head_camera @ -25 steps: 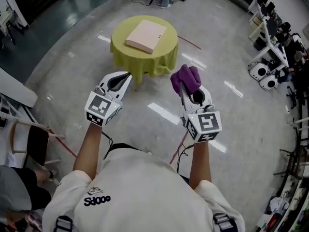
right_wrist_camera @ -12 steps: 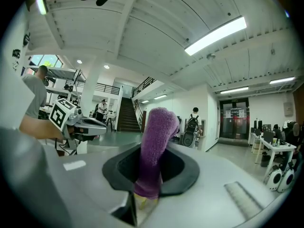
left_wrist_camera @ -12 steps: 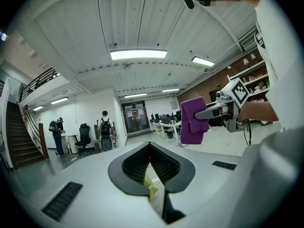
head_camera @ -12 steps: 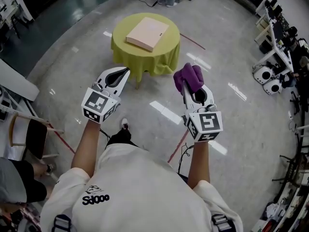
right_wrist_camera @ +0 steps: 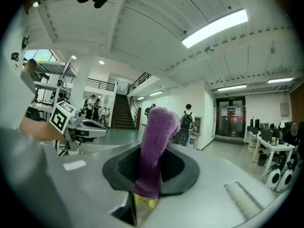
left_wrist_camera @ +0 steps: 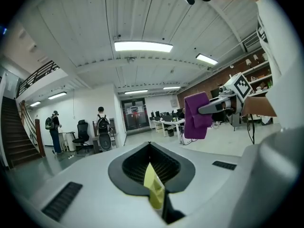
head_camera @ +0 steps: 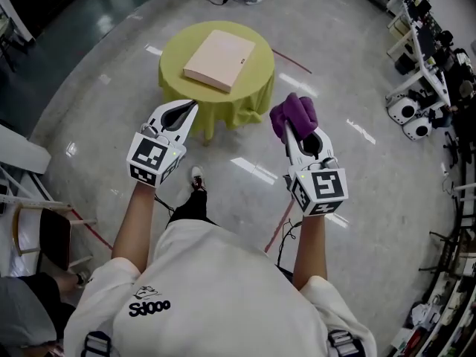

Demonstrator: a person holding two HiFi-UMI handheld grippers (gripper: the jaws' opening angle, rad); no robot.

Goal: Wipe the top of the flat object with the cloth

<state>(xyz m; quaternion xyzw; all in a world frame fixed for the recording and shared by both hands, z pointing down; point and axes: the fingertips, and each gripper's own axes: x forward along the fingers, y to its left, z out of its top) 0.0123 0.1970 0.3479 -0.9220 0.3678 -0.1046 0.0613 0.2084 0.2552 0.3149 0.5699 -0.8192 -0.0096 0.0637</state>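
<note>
A flat pink box lies on a small round table with a yellow-green cloth, ahead of me on the floor. My right gripper is shut on a purple cloth, which stands up from its jaws and shows in the left gripper view too. It hovers to the right of the table, short of the box. My left gripper is held near the table's front edge, shut with nothing in it. Both gripper views point upward at the ceiling.
A chair and a white desk edge stand at the left. White robots and benches line the right side. A red line is taped on the grey floor. People stand far off by a staircase.
The table and box have slid slightly nearer and to the left in the head view as I step forward. Both grippers keep their pose, the cloth still held.
</note>
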